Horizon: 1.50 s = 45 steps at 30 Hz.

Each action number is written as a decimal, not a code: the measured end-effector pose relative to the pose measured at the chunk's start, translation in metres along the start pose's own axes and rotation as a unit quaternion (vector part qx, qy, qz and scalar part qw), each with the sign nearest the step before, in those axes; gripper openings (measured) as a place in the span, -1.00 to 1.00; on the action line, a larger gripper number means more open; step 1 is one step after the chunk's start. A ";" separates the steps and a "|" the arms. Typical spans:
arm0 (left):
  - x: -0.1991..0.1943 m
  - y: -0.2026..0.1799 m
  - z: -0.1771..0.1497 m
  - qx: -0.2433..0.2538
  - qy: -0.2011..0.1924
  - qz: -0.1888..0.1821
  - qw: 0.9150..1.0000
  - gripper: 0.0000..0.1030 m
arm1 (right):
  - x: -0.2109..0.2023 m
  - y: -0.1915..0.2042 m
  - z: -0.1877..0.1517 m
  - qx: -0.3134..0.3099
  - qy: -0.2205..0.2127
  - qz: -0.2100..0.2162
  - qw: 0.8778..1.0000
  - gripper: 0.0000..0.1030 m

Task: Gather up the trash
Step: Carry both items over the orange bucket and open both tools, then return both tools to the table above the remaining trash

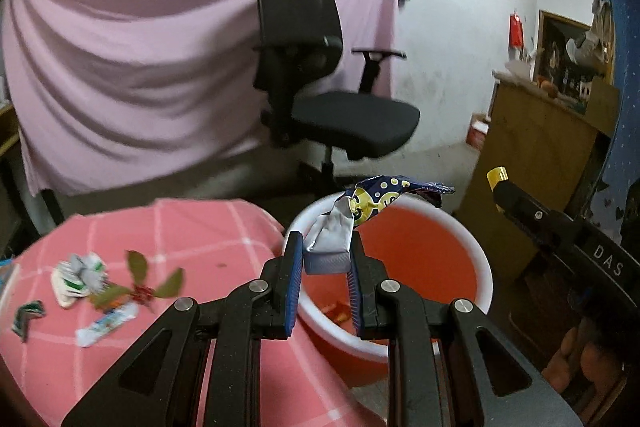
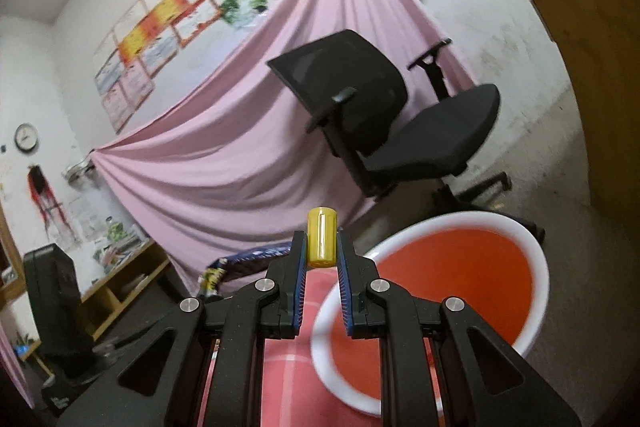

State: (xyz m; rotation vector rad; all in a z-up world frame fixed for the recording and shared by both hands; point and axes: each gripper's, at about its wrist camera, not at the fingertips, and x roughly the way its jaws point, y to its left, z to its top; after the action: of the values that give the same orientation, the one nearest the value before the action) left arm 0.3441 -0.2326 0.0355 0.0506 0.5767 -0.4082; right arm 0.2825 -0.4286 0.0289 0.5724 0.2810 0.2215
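My left gripper (image 1: 327,259) is shut on a crumpled snack wrapper (image 1: 360,211), silver inside and dark blue with yellow dots, held over the near rim of the red bin (image 1: 420,251) with a white rim. My right gripper (image 2: 321,247) is shut on a small yellow cylinder (image 2: 321,243); it shows in the left wrist view (image 1: 497,174) at the right of the bin. The bin also shows in the right wrist view (image 2: 460,275), below and right of the fingers. The wrapper shows there (image 2: 248,259) at the left.
A table with a pink checked cloth (image 1: 192,235) holds more trash: a crumpled white-green wrapper (image 1: 78,277), leaves (image 1: 136,283), a white packet (image 1: 106,325), a green scrap (image 1: 26,315). A black office chair (image 1: 320,75) stands behind the bin. A wooden cabinet (image 1: 532,155) is at the right.
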 end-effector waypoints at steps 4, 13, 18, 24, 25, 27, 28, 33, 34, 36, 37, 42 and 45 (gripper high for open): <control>0.023 -0.009 -0.001 0.003 0.040 0.005 0.999 -0.66 | 0.005 -0.023 -0.003 0.043 0.024 -0.015 0.999 -0.75; 0.032 -0.017 -0.012 0.006 0.080 0.000 0.997 -0.65 | 0.021 -0.042 -0.012 0.080 0.079 -0.044 0.993 -0.70; 0.041 -0.011 -0.013 -0.006 0.091 0.001 0.996 -0.41 | 0.024 -0.042 -0.015 0.081 0.089 -0.052 0.991 -0.69; 0.035 0.004 -0.013 -0.035 0.082 0.000 0.996 -0.34 | 0.027 -0.041 -0.017 0.081 0.098 -0.060 0.990 -0.69; 0.033 0.007 -0.013 -0.039 0.078 0.001 0.996 -0.34 | 0.028 -0.040 -0.017 0.078 0.099 -0.061 0.990 -0.69; 0.027 0.013 -0.012 -0.046 0.070 0.006 0.997 -0.33 | 0.029 -0.037 -0.016 0.070 0.100 -0.061 0.991 -0.69; 0.023 0.016 -0.012 -0.049 0.065 0.009 0.997 -0.33 | 0.029 -0.034 -0.016 0.064 0.100 -0.060 0.991 -0.69; 0.002 0.034 -0.012 -0.065 0.041 0.026 0.997 -0.32 | 0.030 -0.010 -0.015 0.017 0.090 -0.056 0.994 -0.66; -0.003 0.038 -0.013 -0.067 0.035 0.031 0.997 -0.31 | 0.031 -0.006 -0.016 0.008 0.088 -0.055 0.995 -0.60; -0.016 0.048 -0.013 -0.075 0.018 0.041 0.996 -0.25 | 0.031 0.005 -0.017 -0.010 0.082 -0.051 0.995 -0.42; -0.022 0.053 -0.013 -0.080 0.010 0.046 0.996 -0.24 | 0.031 0.010 -0.018 -0.017 0.079 -0.048 0.996 -0.42; -0.052 0.083 -0.014 -0.111 -0.028 0.085 0.990 -0.19 | 0.034 0.036 -0.021 -0.036 0.062 -0.035 0.997 -0.39; -0.076 0.101 -0.017 -0.122 -0.062 0.111 0.984 0.01 | 0.035 0.056 -0.024 -0.053 0.046 -0.020 0.997 -0.06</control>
State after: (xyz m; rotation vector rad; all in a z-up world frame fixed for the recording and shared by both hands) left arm 0.3166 -0.1093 0.0551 -0.1449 0.4885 -0.1213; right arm 0.3005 -0.3602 0.0339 0.4522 0.3670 0.2231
